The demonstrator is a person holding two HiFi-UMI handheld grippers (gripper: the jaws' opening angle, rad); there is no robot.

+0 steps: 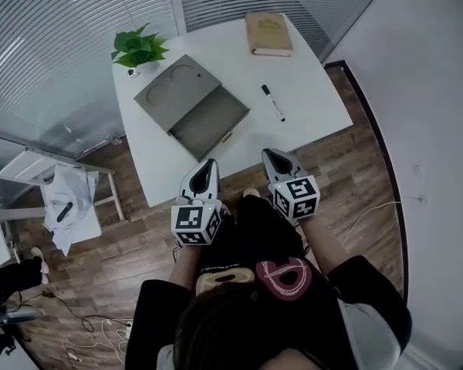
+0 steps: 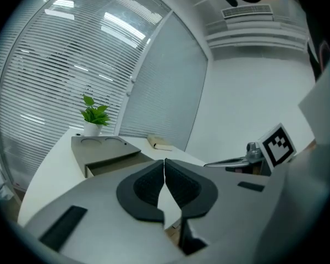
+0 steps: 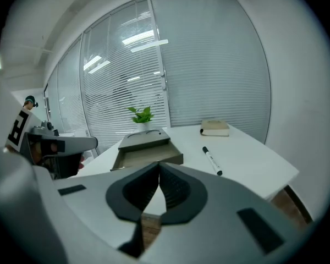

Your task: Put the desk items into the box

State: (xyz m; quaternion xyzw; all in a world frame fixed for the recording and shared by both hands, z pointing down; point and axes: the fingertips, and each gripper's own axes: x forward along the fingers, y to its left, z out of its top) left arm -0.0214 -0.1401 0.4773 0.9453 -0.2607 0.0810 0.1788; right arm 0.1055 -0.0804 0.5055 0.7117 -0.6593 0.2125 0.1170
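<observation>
A grey box (image 1: 208,119) lies open on the white desk (image 1: 316,114), its lid (image 1: 176,89) folded back toward the far left. A black-capped marker (image 1: 273,102) lies to the box's right, and a tan book (image 1: 268,33) rests at the far edge. My left gripper (image 1: 207,165) and right gripper (image 1: 275,156) hover side by side just off the near desk edge, both shut and empty. The box (image 2: 107,159) and book (image 2: 160,143) show in the left gripper view (image 2: 165,164); the right gripper view (image 3: 158,168) shows the box (image 3: 146,153), marker (image 3: 212,160) and book (image 3: 215,127).
A small potted plant (image 1: 138,50) stands at the desk's far left corner, beside the box lid. A white stool with cloth (image 1: 62,199) sits on the wooden floor to the left, with cables near it. Window blinds run behind the desk.
</observation>
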